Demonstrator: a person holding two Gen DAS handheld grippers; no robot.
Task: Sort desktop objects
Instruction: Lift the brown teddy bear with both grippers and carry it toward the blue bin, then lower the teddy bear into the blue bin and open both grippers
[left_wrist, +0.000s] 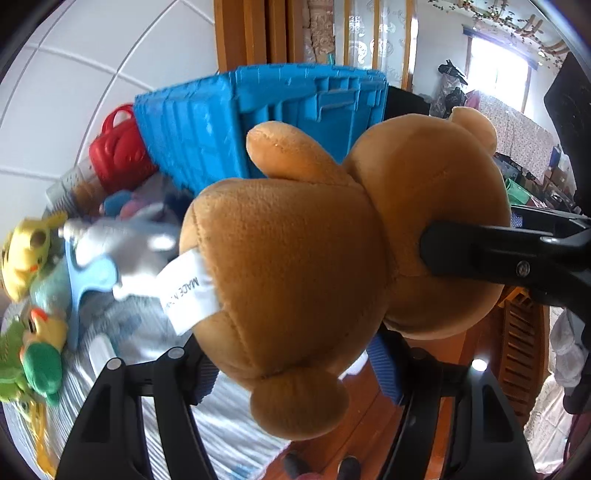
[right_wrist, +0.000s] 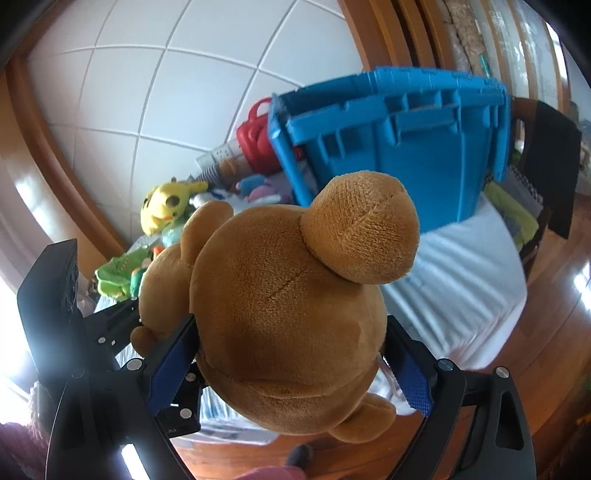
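White wall tiles fill the upper left of my left wrist view, with wooden door frames at top centre and a bright window at upper right. Below them a blue crate (left_wrist: 258, 122) stands on a table covered in pale cloth (left_wrist: 229, 435). A red toy case (left_wrist: 120, 149) sits just left of the crate, and a heap of soft toys runs down the left edge, a yellow one (left_wrist: 26, 254) among them, blurred. A brown teddy bear (left_wrist: 295, 288) fills the middle of the frame, its white label (left_wrist: 188, 291) hanging at its left side. My left claw (left_wrist: 295, 365) is closed on the bear's body: blue pads (left_wrist: 384, 365) press into the plush from both sides near the bottom. From the right edge the black finger of my other claw presses into the bear's head.

White tiles again take the upper half of my right wrist view, edged by brown wood trim at left, with polished wooden floor at lower right. At upper right sits the crate (right_wrist: 406, 147), resting on the cloth (right_wrist: 461, 295), and the case (right_wrist: 255, 142) is at its left. Left of centre lie the yellow toy (right_wrist: 166, 206) and a green toy (right_wrist: 118, 275). Centre frame is all bear (right_wrist: 288, 314), one ear pointing toward the crate. My right claw (right_wrist: 291, 373) grips its head, blue pads (right_wrist: 173, 369) on either side. At the left edge I see my left claw's black frame at the bear's body.
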